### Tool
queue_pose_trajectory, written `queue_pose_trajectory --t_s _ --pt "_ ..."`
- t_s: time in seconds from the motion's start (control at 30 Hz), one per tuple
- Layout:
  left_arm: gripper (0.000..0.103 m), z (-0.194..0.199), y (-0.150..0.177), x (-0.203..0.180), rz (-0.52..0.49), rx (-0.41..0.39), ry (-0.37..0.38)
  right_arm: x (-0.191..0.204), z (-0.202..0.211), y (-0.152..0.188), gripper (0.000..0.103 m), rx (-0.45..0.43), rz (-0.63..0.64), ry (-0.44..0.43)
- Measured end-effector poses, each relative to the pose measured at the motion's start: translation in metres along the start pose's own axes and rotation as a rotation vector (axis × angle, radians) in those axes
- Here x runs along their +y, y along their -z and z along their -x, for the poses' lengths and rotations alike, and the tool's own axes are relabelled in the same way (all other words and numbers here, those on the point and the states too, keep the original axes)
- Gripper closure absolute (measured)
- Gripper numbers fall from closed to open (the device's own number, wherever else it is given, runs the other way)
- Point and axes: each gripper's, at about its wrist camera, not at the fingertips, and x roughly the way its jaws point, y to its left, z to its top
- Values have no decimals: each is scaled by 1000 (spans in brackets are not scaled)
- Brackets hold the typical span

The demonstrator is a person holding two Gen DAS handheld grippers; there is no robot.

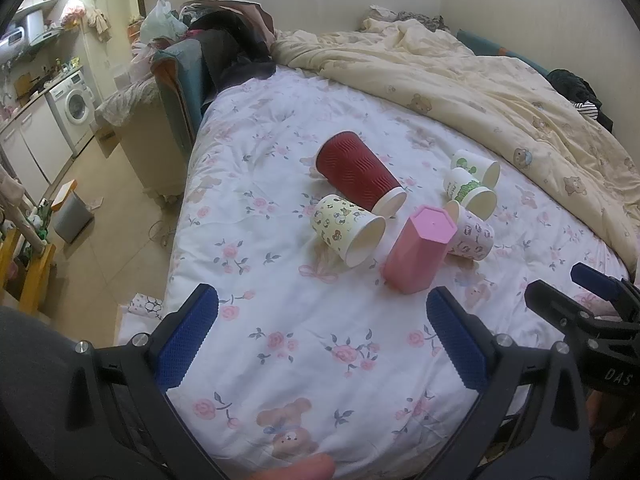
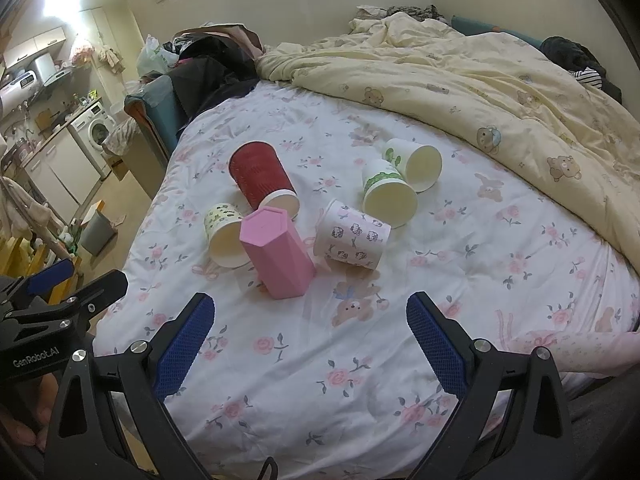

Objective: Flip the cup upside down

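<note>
Several cups sit on a floral bedsheet [image 1: 320,340]. A pink hexagonal cup [image 1: 418,250] [image 2: 278,254] stands upside down, slightly tilted. A red ribbed cup [image 1: 358,170] [image 2: 260,176], a yellow patterned paper cup [image 1: 346,230] [image 2: 224,234], a pink-print paper cup [image 1: 472,236] [image 2: 352,238] and two green-print paper cups [image 1: 468,190] [image 2: 386,192] lie on their sides. My left gripper [image 1: 322,340] is open and empty, in front of the cups. My right gripper [image 2: 310,344] is open and empty, also in front of them. The right gripper also shows in the left wrist view [image 1: 576,300].
A cream quilt [image 1: 480,80] is bunched over the far and right side of the bed. Clothes and bags [image 1: 224,40] pile at the bed's far left corner. The bed's left edge drops to a floor with a grey bin [image 1: 70,216] and a washing machine [image 1: 76,106].
</note>
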Motion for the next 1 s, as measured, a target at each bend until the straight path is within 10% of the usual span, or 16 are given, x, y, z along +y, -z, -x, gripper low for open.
queue_pose_trajectory --t_s 1.0 --pt "0 0 1 -1 3 5 0 1 -2 1 4 6 -3 -3"
